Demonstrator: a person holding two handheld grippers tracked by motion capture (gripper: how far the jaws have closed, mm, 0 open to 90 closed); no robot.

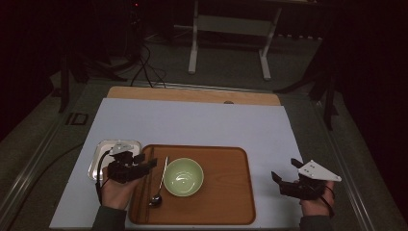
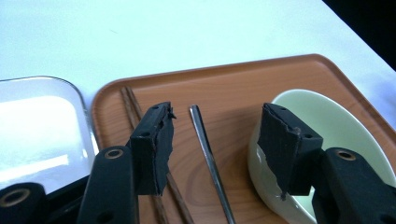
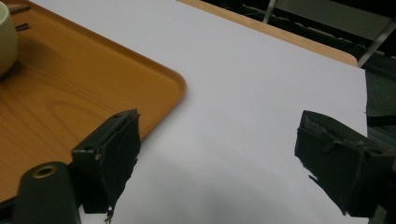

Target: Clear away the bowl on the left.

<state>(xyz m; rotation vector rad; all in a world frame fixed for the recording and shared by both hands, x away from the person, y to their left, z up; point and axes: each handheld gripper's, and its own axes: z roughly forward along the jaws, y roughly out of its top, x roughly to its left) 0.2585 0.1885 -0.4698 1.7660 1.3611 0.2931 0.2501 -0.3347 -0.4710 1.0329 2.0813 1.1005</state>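
Black pads of the left claw [image 2: 215, 140] stand spread, holding nothing, with the metal spoon [image 2: 210, 158] lying between them on the wooden tray [image 2: 224, 79]; its handle runs far-to-near and its bowl lies at the near end, as the high view shows. Just left of the spoon lie dark chopsticks [image 2: 133, 105], partly under the left pad; just right sits the pale green bowl [image 2: 327, 121], close against the right pad. I judge the spoon light, stiff and slippery, lying flat, so a pinch across the thin handle near its middle looks best. Left of the tray rests a clear dish [image 2: 42, 121]. Well apart on the right, the right claw [image 1: 293, 180] hangs spread over the white desk [image 3: 252, 93], empty.
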